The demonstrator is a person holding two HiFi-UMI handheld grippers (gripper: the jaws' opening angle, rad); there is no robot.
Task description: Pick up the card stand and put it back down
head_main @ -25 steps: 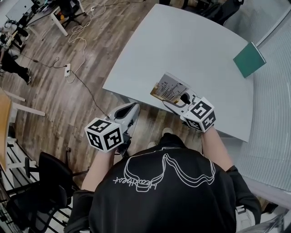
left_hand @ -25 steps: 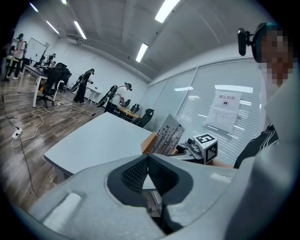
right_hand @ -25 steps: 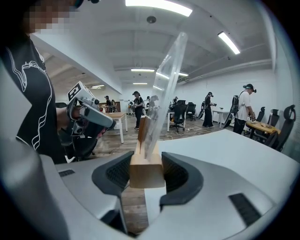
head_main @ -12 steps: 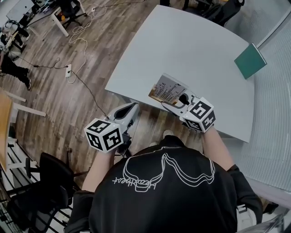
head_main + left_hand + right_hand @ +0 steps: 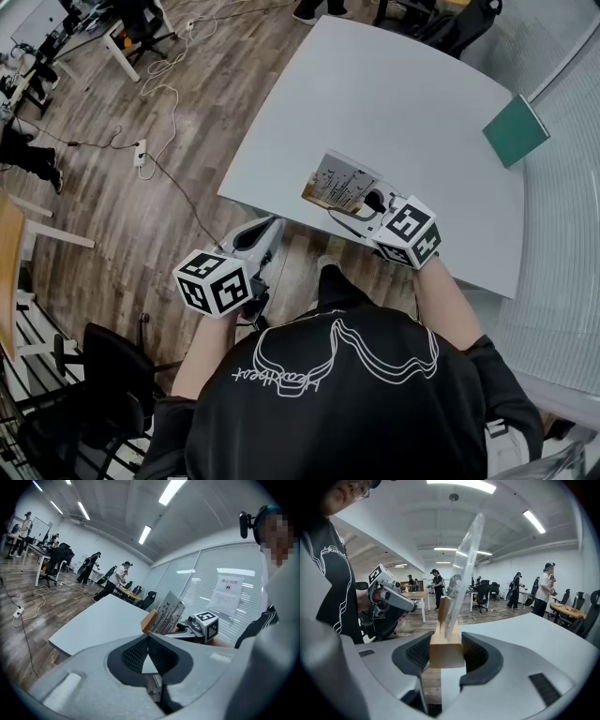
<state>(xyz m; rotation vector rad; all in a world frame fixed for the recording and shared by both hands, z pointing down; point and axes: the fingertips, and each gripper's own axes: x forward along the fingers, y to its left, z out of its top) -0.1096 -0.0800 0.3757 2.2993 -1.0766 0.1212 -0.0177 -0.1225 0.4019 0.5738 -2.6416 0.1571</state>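
Wood-block card stand [image 5: 339, 183] — pinched in right gripper [image 5: 446, 648]; left gripper [image 5: 148, 643] pressed together.

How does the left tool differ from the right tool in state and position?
The right tool grips the card stand by its wooden base; the left tool is shut, empty. The right tool is at the table edge; the left tool is over the floor. Both carry marker cubes.

Open office, desks [image 5: 412, 595], swivel chairs [image 5: 482, 595] (strip lights [image 5: 533, 521])
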